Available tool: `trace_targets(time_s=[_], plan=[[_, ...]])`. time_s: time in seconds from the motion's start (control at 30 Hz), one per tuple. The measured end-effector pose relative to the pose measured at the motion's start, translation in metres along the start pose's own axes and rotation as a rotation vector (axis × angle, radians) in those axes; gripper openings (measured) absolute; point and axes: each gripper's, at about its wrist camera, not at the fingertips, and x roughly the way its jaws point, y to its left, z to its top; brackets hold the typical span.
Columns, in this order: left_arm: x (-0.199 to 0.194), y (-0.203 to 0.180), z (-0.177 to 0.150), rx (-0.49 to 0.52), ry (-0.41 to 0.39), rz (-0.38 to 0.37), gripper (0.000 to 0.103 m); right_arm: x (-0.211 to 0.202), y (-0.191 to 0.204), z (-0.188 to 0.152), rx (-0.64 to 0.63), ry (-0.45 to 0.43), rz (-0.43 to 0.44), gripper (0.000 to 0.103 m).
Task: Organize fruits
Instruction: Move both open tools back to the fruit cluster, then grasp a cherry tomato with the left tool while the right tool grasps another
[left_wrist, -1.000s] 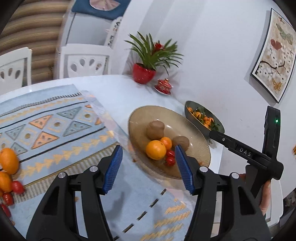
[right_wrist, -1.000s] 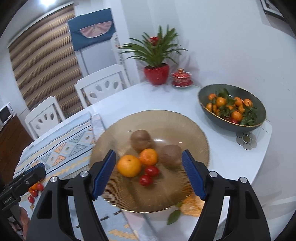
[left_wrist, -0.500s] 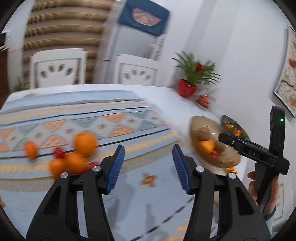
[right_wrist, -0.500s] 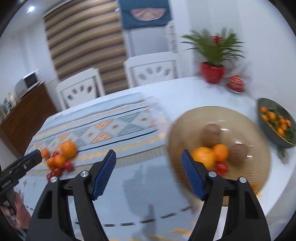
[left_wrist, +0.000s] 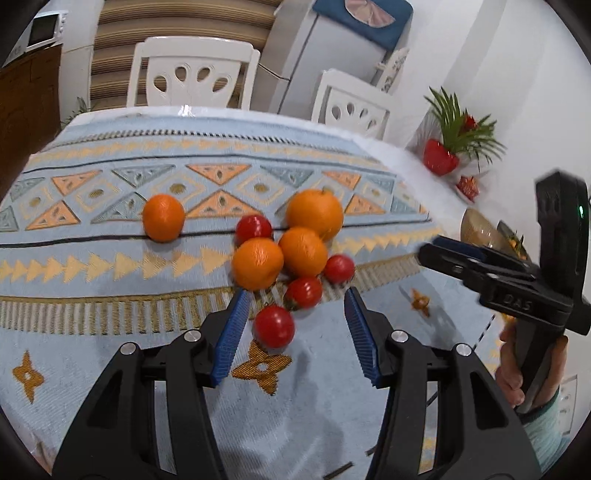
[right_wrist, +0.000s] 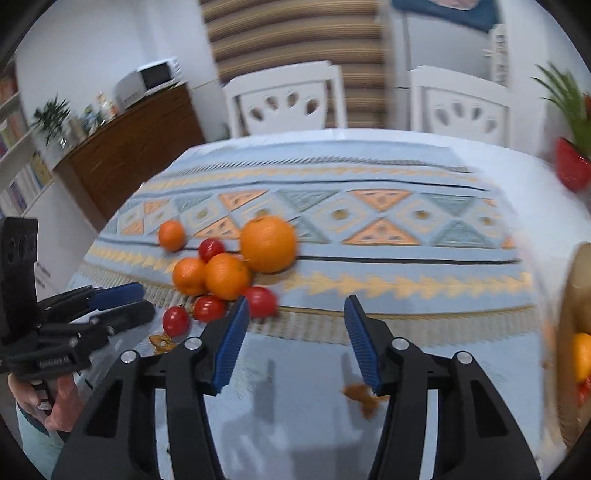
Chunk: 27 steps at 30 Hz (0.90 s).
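Observation:
A heap of fruit lies on the patterned blue tablecloth: several oranges, the largest at the back, one orange apart to the left, and several red tomatoes. My left gripper is open, low over the cloth, with the nearest tomato between its blue pads. In the right wrist view the same heap sits left of centre. My right gripper is open and empty, right of the heap. The amber glass plate with an orange on it shows at the right edge.
Two white chairs stand behind the table. A red pot with a green plant and a small red lidded dish stand at the far right. A wooden sideboard with a microwave lines the left wall.
Both grippers have swung left, away from the amber plate and over to the heap of fruit on the cloth. The left gripper has come down around the nearest tomato.

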Motion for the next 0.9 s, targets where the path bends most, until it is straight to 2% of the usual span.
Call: trace_targets(time_s=[0.13,0.47,0.6,0.9], plan=[[0.015,0.0,-0.004,0.036,0.019,0.012,0.053,0.026,0.008,-0.002,0.007,0.036,0.061,0.053],[0.033,0.003,-0.014,0.054,0.04,0.027,0.053,0.053,0.013,-0.007,-0.006,0.063,0.065,0.053],[0.04,-0.005,-0.017,0.096,0.064,0.06,0.053,0.058,0.017,-0.008,-0.026,0.059,0.035,0.053],[0.04,-0.003,-0.018,0.092,0.072,0.051,0.053,0.061,0.03,-0.012,-0.082,0.047,-0.033,0.053]])
